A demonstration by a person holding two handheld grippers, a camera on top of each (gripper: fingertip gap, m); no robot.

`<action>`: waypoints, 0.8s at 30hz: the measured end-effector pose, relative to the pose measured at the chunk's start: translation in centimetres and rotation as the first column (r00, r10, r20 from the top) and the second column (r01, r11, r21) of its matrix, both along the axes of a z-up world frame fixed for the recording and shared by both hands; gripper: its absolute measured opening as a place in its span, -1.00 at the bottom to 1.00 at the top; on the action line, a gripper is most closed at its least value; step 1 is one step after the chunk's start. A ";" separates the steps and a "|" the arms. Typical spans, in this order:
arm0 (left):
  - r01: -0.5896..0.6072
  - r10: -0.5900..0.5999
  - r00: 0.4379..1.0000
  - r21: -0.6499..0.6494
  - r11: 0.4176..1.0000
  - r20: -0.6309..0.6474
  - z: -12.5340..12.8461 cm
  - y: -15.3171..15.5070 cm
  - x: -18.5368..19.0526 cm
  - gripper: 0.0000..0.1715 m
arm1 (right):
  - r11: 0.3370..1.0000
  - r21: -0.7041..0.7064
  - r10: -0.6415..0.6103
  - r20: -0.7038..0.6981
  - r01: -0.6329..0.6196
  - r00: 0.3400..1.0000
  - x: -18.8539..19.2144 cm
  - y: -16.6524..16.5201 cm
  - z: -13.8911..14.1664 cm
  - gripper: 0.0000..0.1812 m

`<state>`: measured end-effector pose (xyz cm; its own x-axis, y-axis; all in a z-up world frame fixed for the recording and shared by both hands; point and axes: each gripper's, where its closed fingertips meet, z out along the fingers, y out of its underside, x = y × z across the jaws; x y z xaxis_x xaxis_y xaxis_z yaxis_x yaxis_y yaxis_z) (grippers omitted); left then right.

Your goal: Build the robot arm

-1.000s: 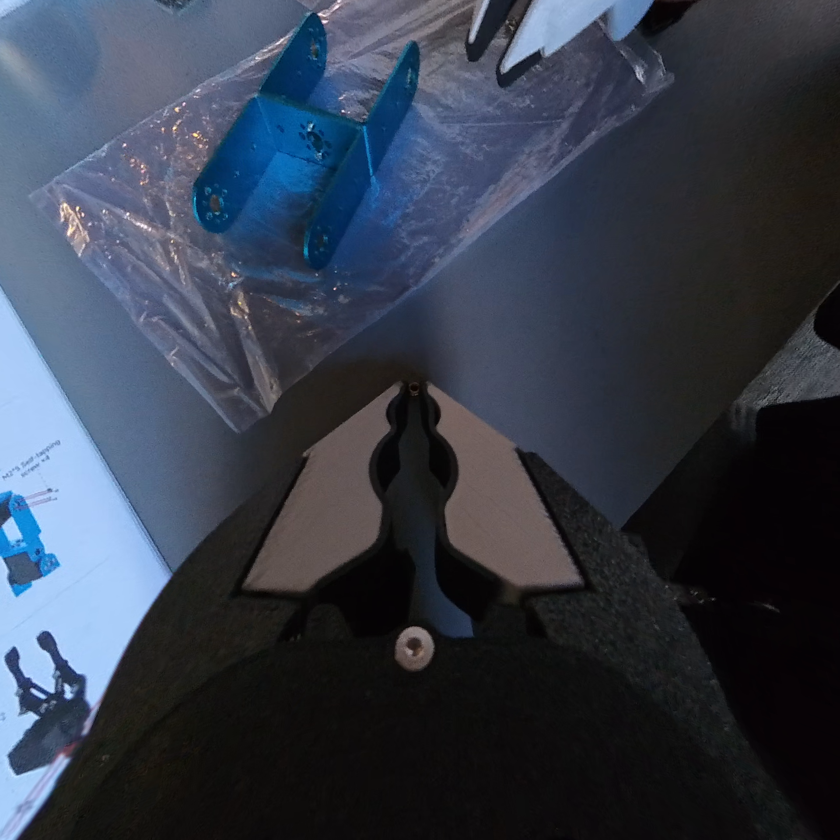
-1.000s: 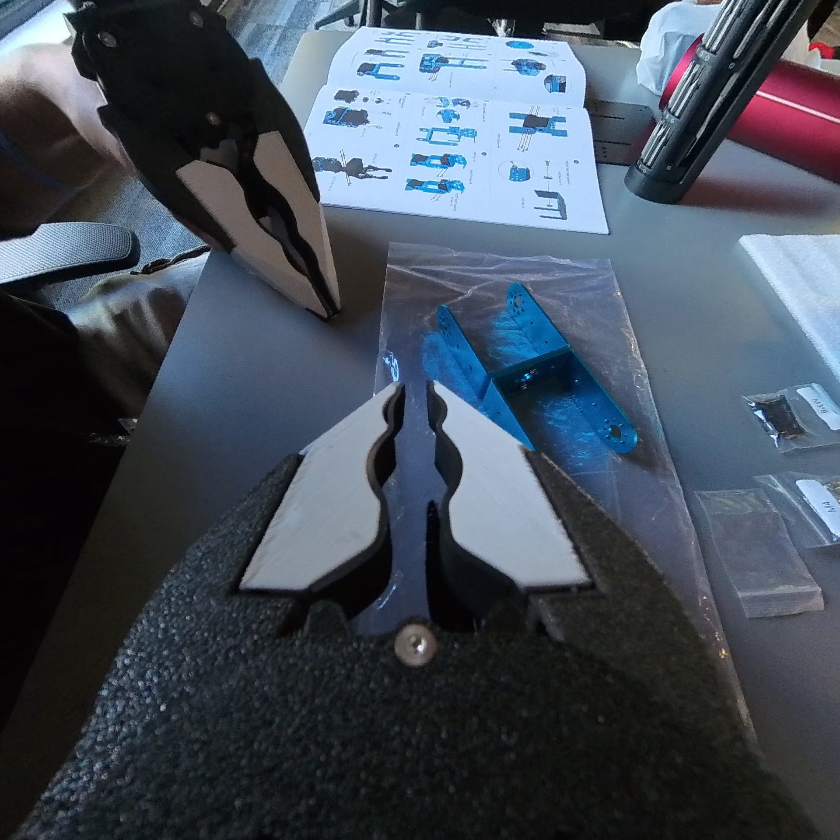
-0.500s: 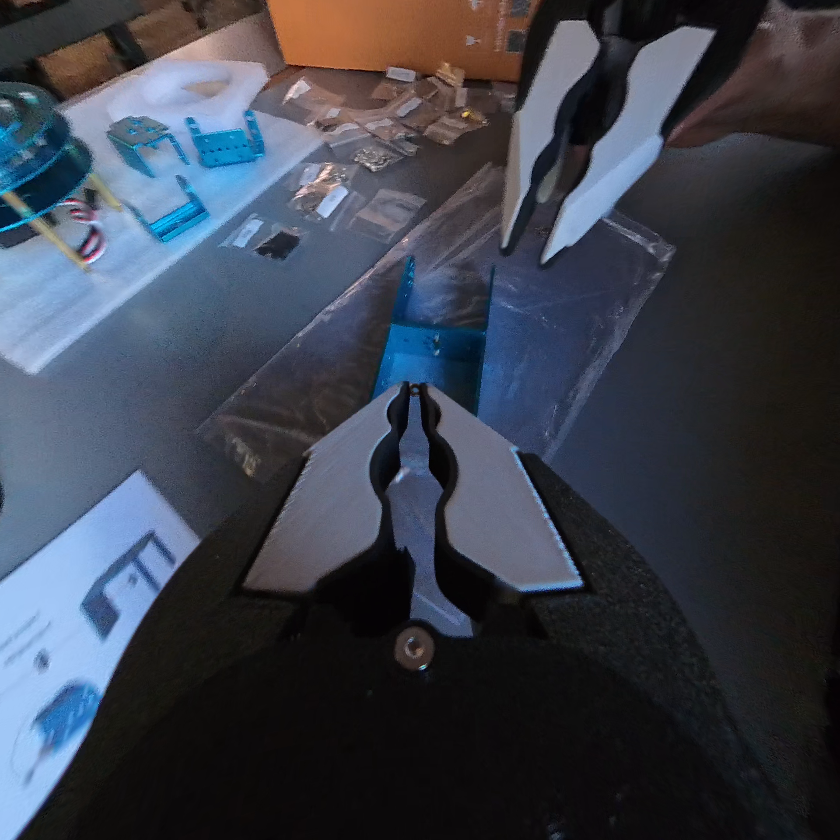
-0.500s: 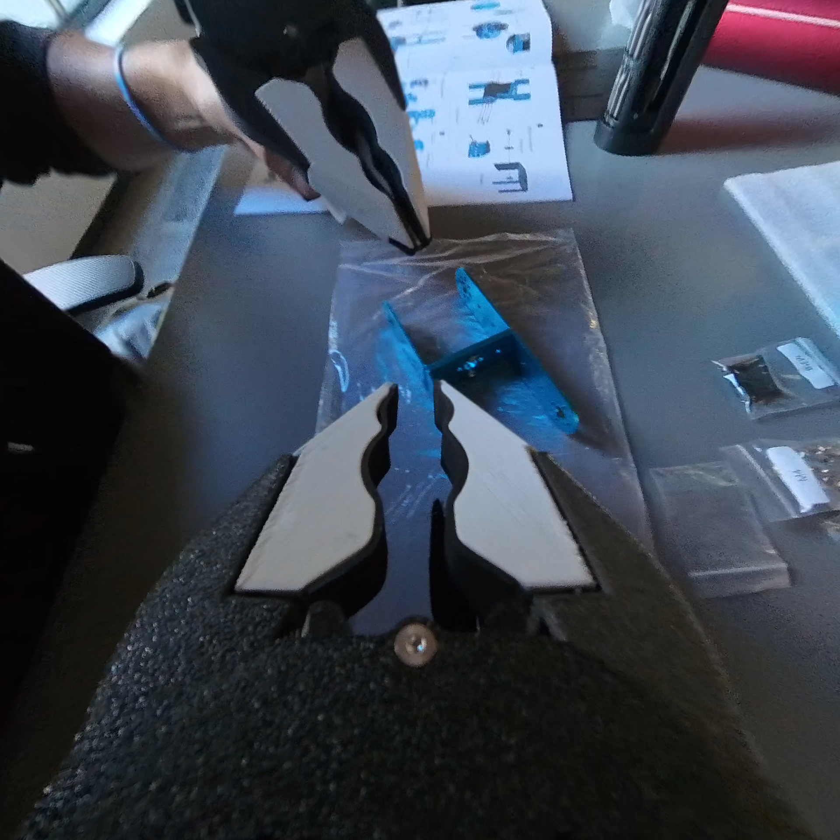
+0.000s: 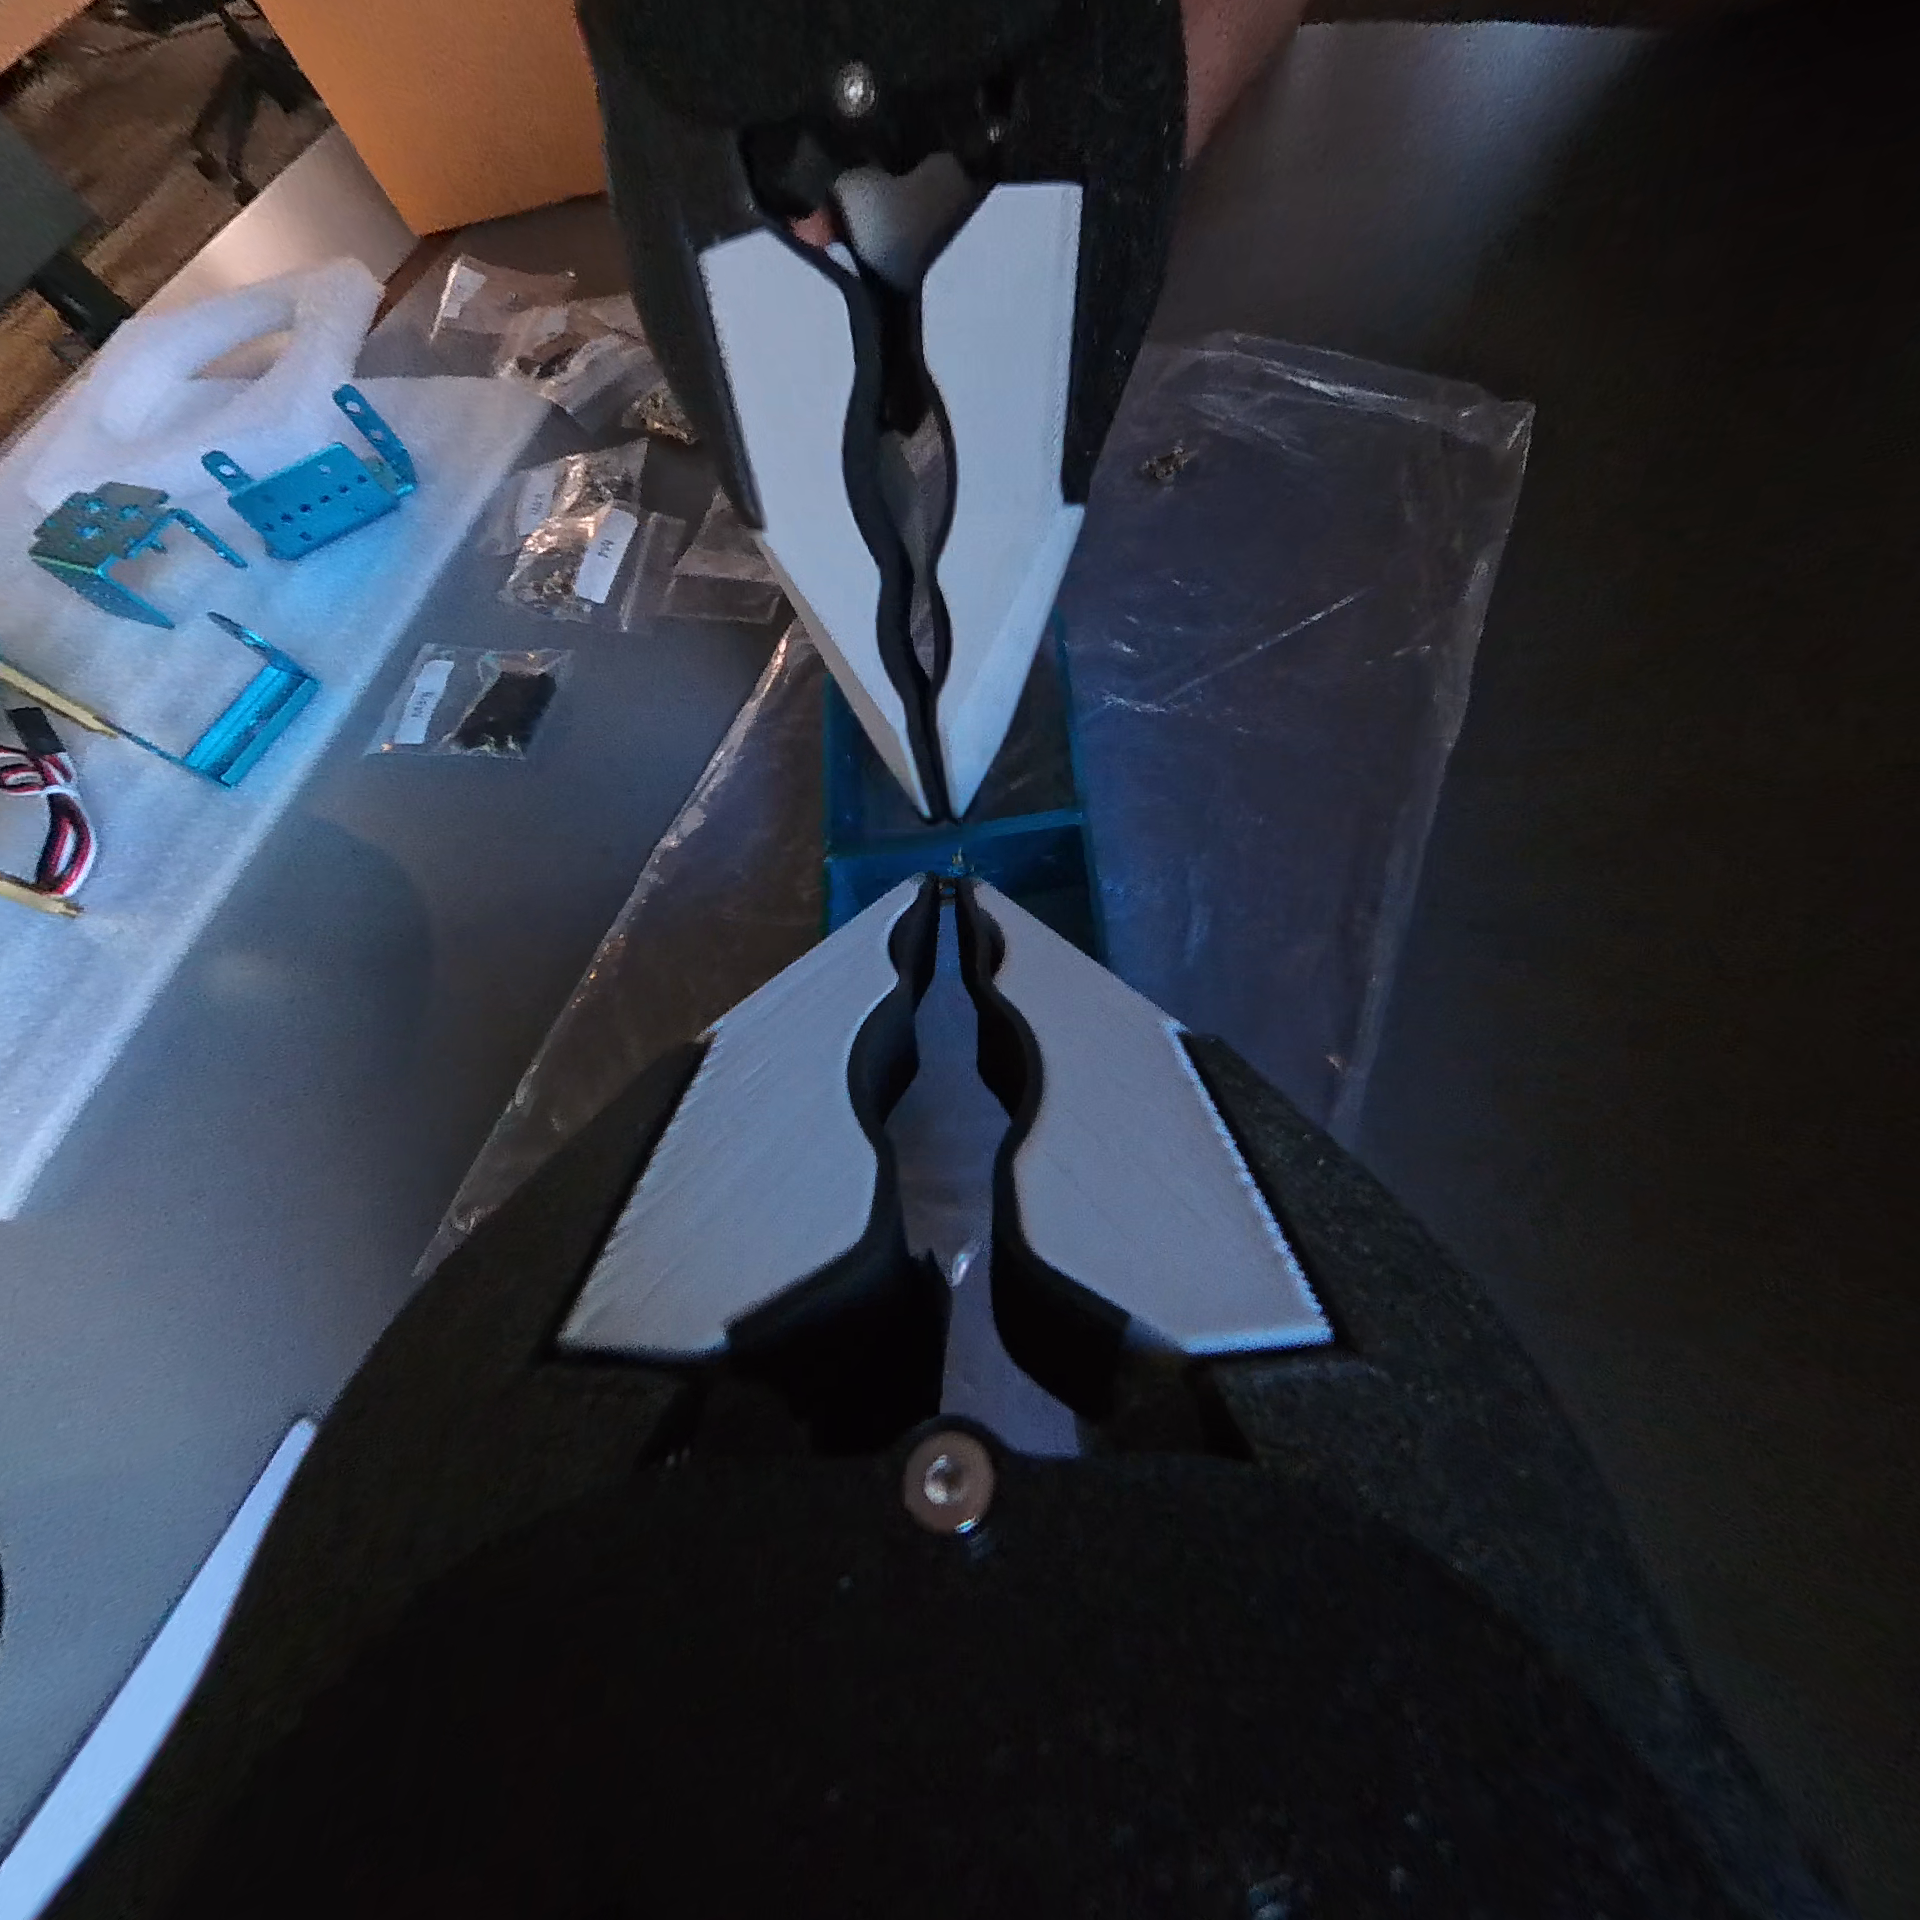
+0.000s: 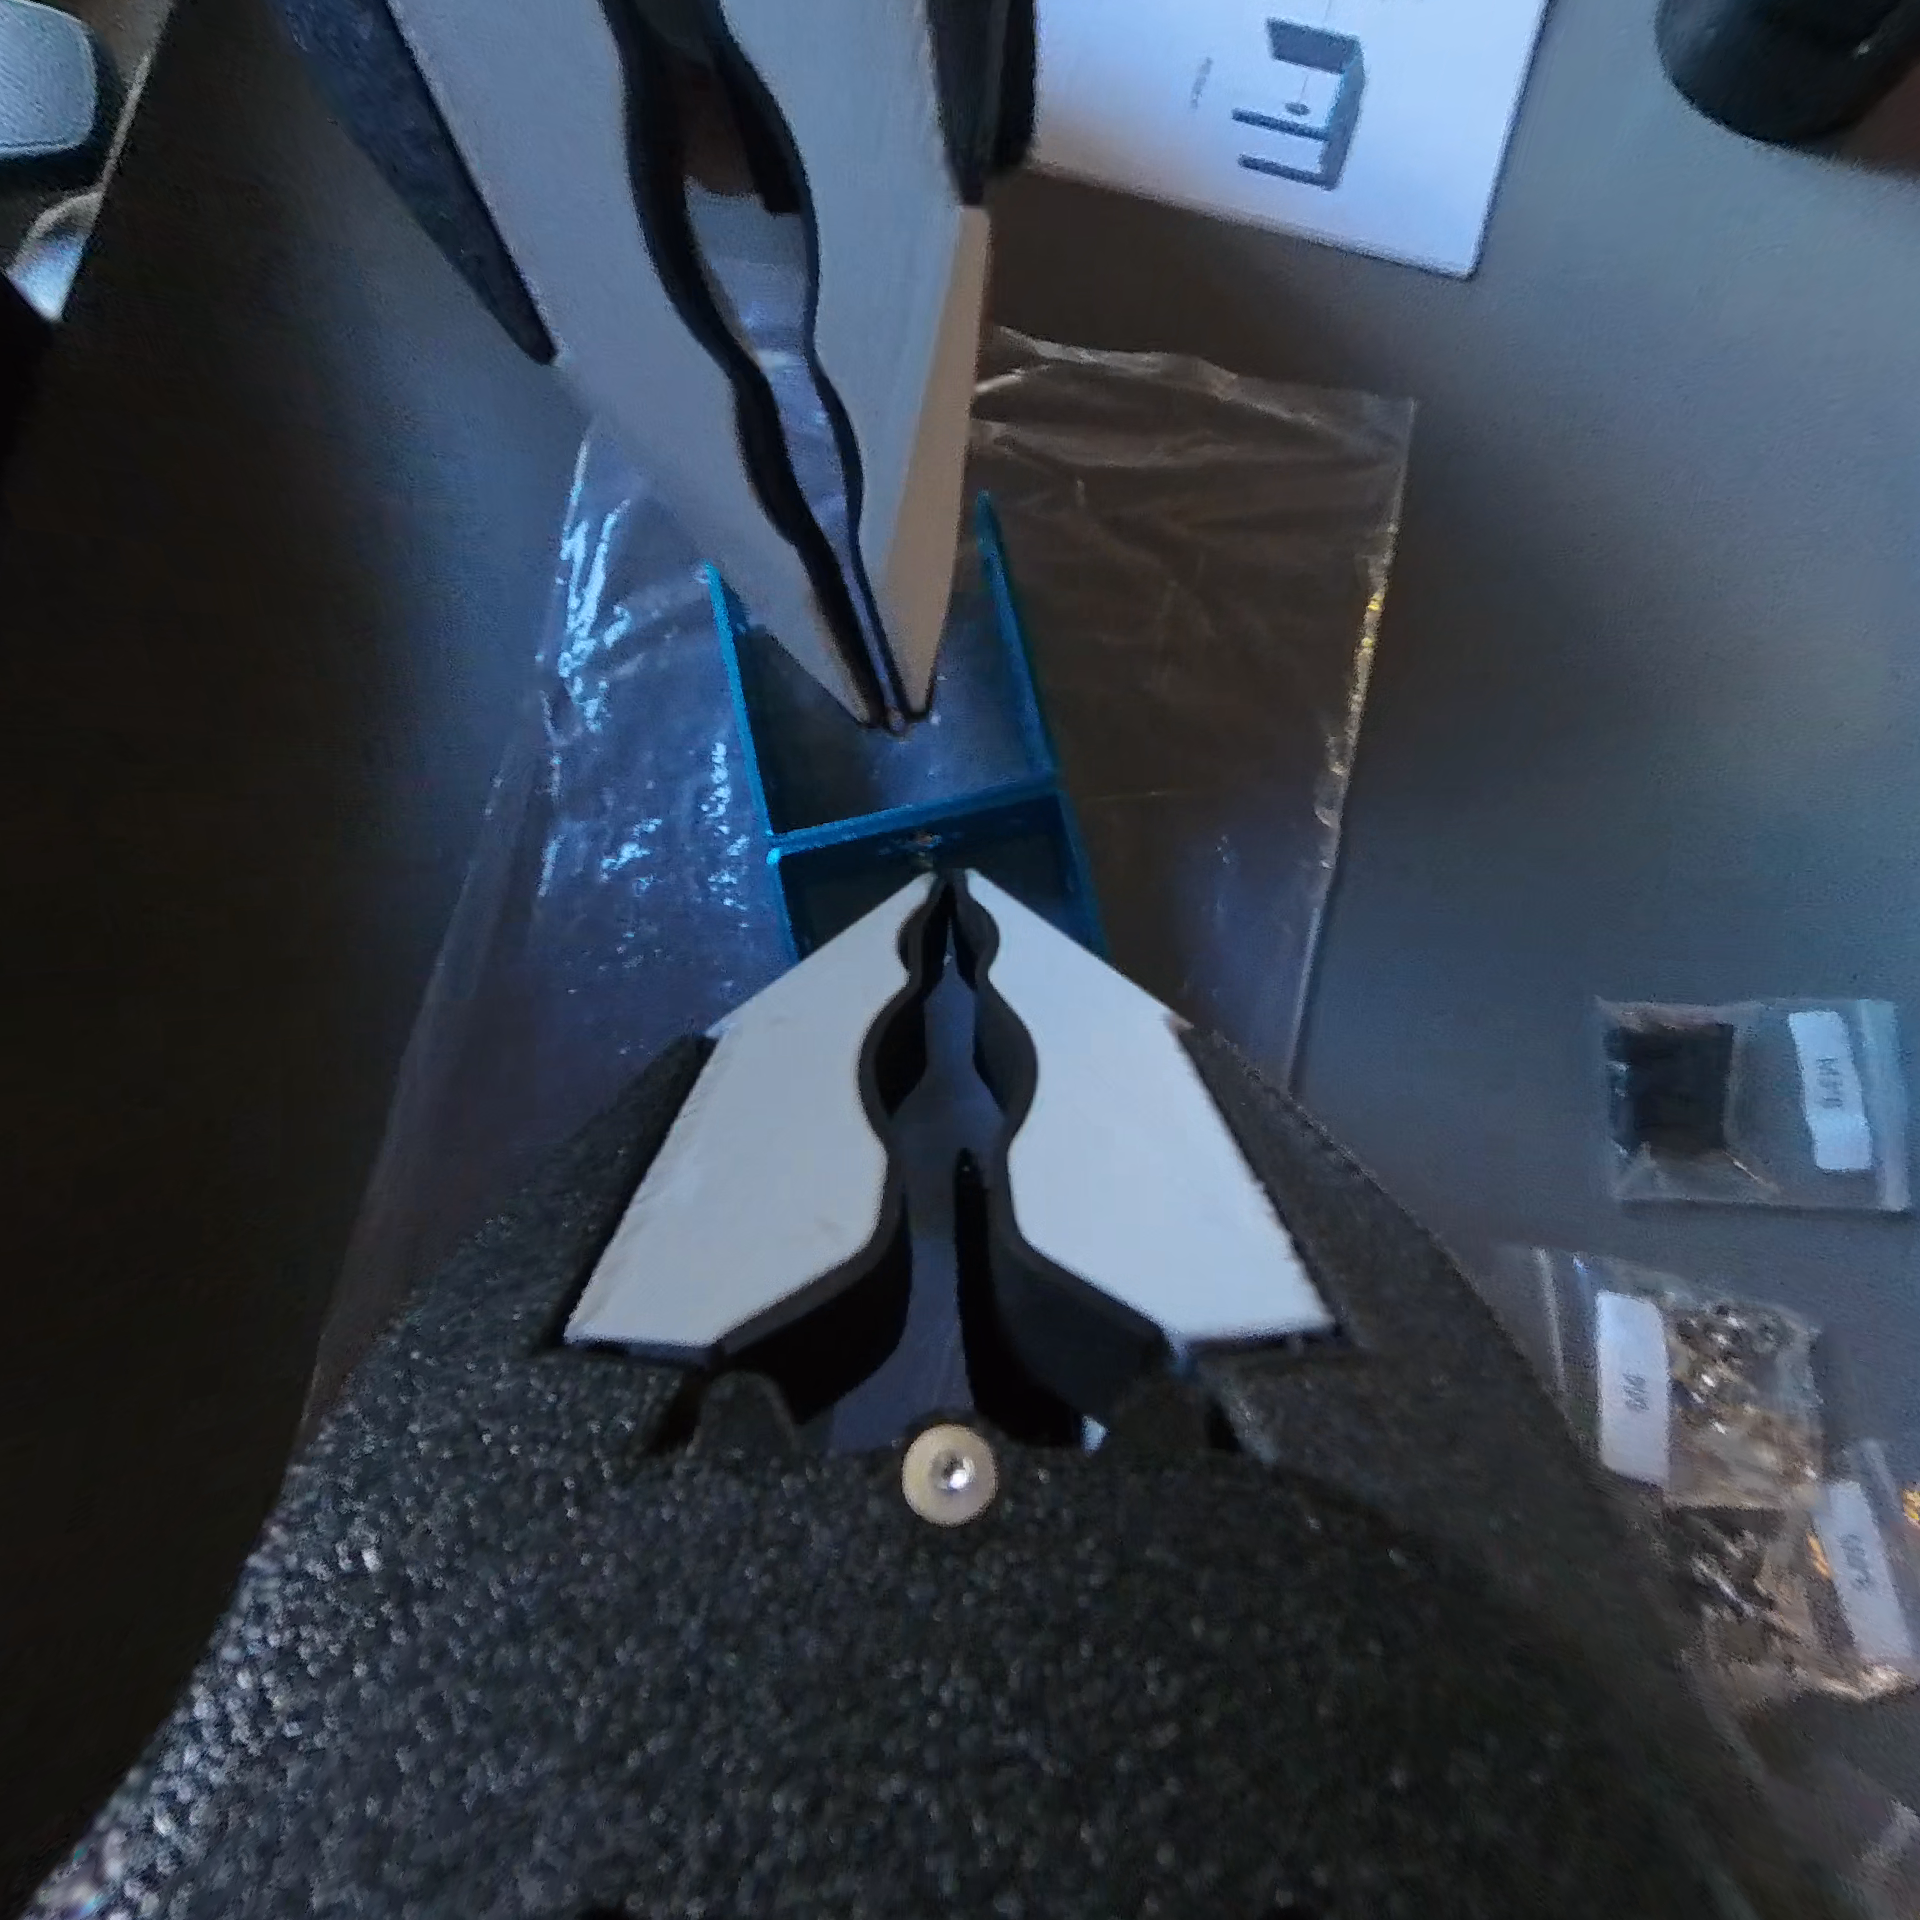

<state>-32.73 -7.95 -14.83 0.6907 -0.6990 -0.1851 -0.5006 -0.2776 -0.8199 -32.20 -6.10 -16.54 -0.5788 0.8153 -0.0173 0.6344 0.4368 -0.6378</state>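
A blue metal H-shaped bracket (image 5: pixel 1023 854) lies on a clear plastic bag (image 5: pixel 1268 665) on the grey table. My left gripper (image 5: pixel 943 885) is shut with a tiny screw-like piece at its tips, right at the near face of the bracket's cross plate. My right gripper (image 5: pixel 940 816) comes in from the far side, tips together at the plate's top edge. In the right wrist view the right gripper (image 6: pixel 948 878) is shut just before the cross plate of the bracket (image 6: pixel 1003 816). There the left gripper (image 6: pixel 888 719) points down between the bracket's side walls over the bag (image 6: pixel 1174 582).
To the left a white foam sheet (image 5: pixel 156 935) carries several smaller blue brackets (image 5: pixel 307 499). Small parts bags (image 5: pixel 473 707) lie beside it, with more in the right wrist view (image 6: pixel 1756 1101). A cardboard box (image 5: pixel 468 104), an open booklet (image 6: pixel 1299 125) and a black cylinder (image 6: pixel 1787 73) stand farther off. My two grippers' fingertips are within a few centimetres of each other.
Both grippers have closed in on the blue bracket from opposite sides and now face each other tip to tip. The right gripper's fingers have gone from slightly apart to together.
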 end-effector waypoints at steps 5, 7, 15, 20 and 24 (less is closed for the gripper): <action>0.019 -0.019 1.000 -0.021 1.000 -0.007 -0.3 0.4 0.2 -0.98 | 1.000 -0.019 0.020 0.028 -0.019 0.999 0.1 -0.4 -0.8 -1.00; 0.025 -0.025 1.000 -0.039 0.999 -0.005 -0.5 0.4 0.3 -0.99 | 1.000 -0.028 0.010 0.016 -0.009 1.000 0.0 -0.1 -0.6 -1.00; 0.010 -0.014 0.997 -0.052 0.999 -0.073 -1.3 0.4 -0.2 -1.00 | 1.000 -0.021 0.017 0.004 -0.017 1.000 0.0 -0.2 -0.5 -1.00; 0.026 -0.042 0.993 -0.137 0.990 -0.114 -2.6 -0.7 -0.9 -1.00 | 0.998 -0.062 0.017 -0.018 -0.018 1.000 -0.1 -0.6 0.0 -1.00; 0.043 -0.061 0.991 -0.150 0.988 -0.117 -2.0 -0.5 -0.4 -0.87 | 0.999 -0.047 0.024 -0.031 -0.025 0.999 -0.3 -0.7 -0.1 -1.00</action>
<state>-33.17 -8.50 -16.88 0.6317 -0.7589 -0.1582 -0.6105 -0.3613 -0.7048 -32.47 -6.82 -16.66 -0.5995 0.7995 -0.0381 0.6041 0.4207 -0.6768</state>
